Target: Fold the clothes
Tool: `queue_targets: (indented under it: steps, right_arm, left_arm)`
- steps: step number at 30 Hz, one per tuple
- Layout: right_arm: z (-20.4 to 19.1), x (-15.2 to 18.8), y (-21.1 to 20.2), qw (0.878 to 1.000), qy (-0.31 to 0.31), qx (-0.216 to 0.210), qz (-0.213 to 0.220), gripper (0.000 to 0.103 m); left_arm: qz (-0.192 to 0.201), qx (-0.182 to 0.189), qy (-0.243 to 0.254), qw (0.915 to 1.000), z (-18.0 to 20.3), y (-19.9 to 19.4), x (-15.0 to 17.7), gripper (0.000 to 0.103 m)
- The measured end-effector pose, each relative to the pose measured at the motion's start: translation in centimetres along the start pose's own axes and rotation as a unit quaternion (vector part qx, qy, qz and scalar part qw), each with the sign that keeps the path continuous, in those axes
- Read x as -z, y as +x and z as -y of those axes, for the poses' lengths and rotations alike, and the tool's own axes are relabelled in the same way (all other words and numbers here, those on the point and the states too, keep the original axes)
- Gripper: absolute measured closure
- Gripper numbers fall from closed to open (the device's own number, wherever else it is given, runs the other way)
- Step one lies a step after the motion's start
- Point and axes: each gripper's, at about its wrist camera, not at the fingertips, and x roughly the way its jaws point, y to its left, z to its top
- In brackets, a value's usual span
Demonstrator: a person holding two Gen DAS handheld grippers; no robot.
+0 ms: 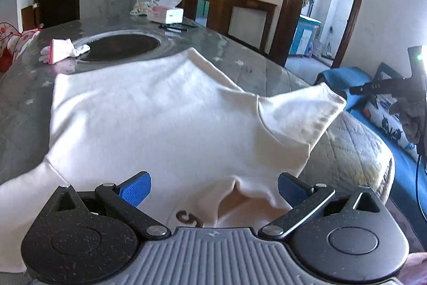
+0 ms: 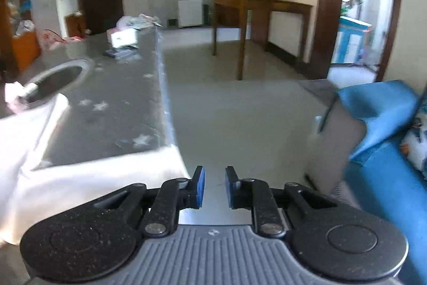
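A white T-shirt (image 1: 160, 111) lies spread on the grey star-patterned table (image 1: 253, 68), one sleeve (image 1: 301, 111) sticking out over the right table edge. My left gripper (image 1: 213, 188) is wide open over the shirt's collar, blue pads on either side, holding nothing. In the right wrist view the shirt (image 2: 80, 178) fills the lower left. My right gripper (image 2: 214, 187) hangs past the table's right edge above the floor, its pads a small gap apart and empty. The right gripper also shows at the far right of the left wrist view (image 1: 379, 87).
A pink and white garment (image 1: 61, 50) lies by a dark round recess (image 1: 120, 44) in the table. Boxes (image 1: 168, 11) sit at the far end. A blue sofa (image 2: 387, 151) stands right of the table, a wooden side table (image 2: 256, 7) beyond.
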Motion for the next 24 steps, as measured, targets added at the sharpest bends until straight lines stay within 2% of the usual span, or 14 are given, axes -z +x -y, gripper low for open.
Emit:
queue_targets:
  steps: [3,5,11,13,21,24]
  right_arm:
    - [-1.4,-0.6,-0.2,0.999,-0.004,-0.04,0.013,0.081]
    - [-2.8,-1.0,0.1,0.998,-0.012,-0.066,0.021,0.068]
    - [-7.0,-1.2,2.4,0.992,-0.026,-0.121,0.015,0.066]
    - [-7.9,-0.9,2.8,0.991,-0.028,-0.133,0.012,0.064]
    - [-9.2,0.3,3.6,0.987,-0.027,-0.157,-0.001,0.062]
    - [-9.1,0.6,3.7,0.987,-0.026,-0.16,-0.004,0.059]
  left_arm:
    - [-0.008,0.0,-0.01,0.9999,-0.3,0.1,0.1,0.0]
    - [-0.01,-0.001,-0.025,0.9996,-0.4,0.0,0.1,0.0]
    - [-0.011,-0.019,-0.093,0.9954,-1.6,-0.4,-0.2,0.0]
    - [-0.009,-0.018,-0.097,0.9951,-1.8,-0.5,-0.2,0.0]
    - [-0.006,-0.054,-0.055,0.997,-0.2,0.1,0.2,0.0]
    - [-0.007,-0.077,-0.009,0.997,1.0,0.6,0.6,0.0]
